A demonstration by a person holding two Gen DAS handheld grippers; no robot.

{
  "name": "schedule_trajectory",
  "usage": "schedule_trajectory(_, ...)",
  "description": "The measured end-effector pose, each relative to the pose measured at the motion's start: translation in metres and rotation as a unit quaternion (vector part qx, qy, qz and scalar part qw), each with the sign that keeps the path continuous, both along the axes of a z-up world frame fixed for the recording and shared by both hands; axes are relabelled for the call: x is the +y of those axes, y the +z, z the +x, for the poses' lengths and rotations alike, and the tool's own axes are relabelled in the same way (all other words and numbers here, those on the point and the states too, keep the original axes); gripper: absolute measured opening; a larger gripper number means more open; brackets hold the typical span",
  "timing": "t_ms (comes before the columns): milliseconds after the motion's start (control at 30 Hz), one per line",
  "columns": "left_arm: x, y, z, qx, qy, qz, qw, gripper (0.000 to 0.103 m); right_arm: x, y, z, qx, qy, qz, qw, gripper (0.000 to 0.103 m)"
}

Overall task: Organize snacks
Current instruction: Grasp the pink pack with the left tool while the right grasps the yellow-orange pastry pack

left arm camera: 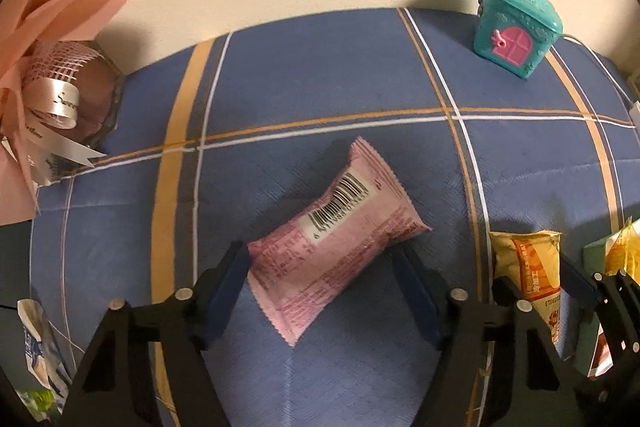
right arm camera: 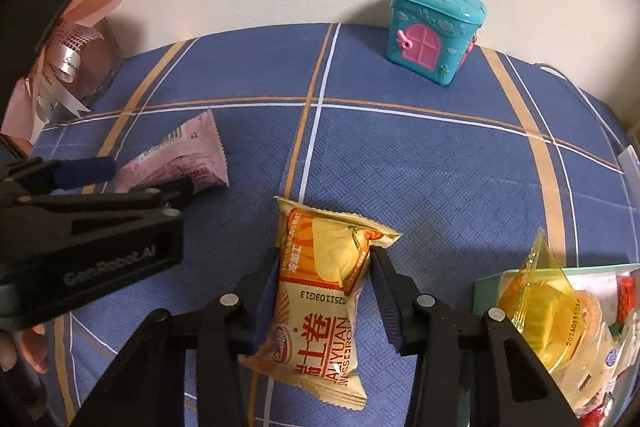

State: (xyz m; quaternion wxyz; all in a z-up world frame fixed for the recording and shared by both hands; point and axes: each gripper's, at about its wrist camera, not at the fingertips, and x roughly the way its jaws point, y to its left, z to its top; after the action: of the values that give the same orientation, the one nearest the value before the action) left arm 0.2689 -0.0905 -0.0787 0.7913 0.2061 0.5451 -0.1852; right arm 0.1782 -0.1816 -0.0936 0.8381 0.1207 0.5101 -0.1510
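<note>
A pink snack packet (left arm camera: 332,243) lies barcode up on the blue plaid cloth (left arm camera: 320,87). My left gripper (left arm camera: 322,259) is open, its fingers on either side of the packet's near half; the left finger looks close to or touching it. An orange and yellow roll-cake packet (right arm camera: 324,291) lies on the cloth between the fingers of my right gripper (right arm camera: 324,259). Both pads touch its sides. The same packet (left arm camera: 528,267) shows at the right of the left wrist view. The pink packet (right arm camera: 180,159) and the left gripper (right arm camera: 132,183) show at the left of the right wrist view.
A teal toy house box (right arm camera: 434,27) stands at the back by the wall. A pink bouquet with ribbon (left arm camera: 52,87) sits at the back left. A box of assorted snacks (right arm camera: 560,315) is at the right edge, with a yellow wrapped cake on top.
</note>
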Motion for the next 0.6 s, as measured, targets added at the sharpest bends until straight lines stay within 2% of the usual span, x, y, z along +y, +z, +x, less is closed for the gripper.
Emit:
schedule_trajectory(133, 0.002, 0.000, -0.002, 0.009, 0.008, -0.010, 0.9999, 0.044, 0.000, 0.000, 0.000, 0.001, -0.001, 0.001, 1.000, 0.046)
schedule_trajectory(233, 0.006, 0.003, -0.002, 0.011, 0.024, -0.020, 0.9995, 0.035, 0.001, 0.001, -0.001, 0.001, 0.000, 0.001, 1.000, 0.044)
schedule_trajectory(300, 0.009, 0.004, -0.003, 0.015, 0.036, -0.030, 0.9988, 0.032, 0.001, 0.001, -0.001, 0.000, 0.001, 0.004, 1.000, 0.041)
schedule_trajectory(600, 0.021, 0.007, -0.013, 0.018, 0.070, -0.062, 0.9955, 0.029, 0.003, 0.003, -0.004, 0.002, 0.003, 0.008, 1.000, 0.039)
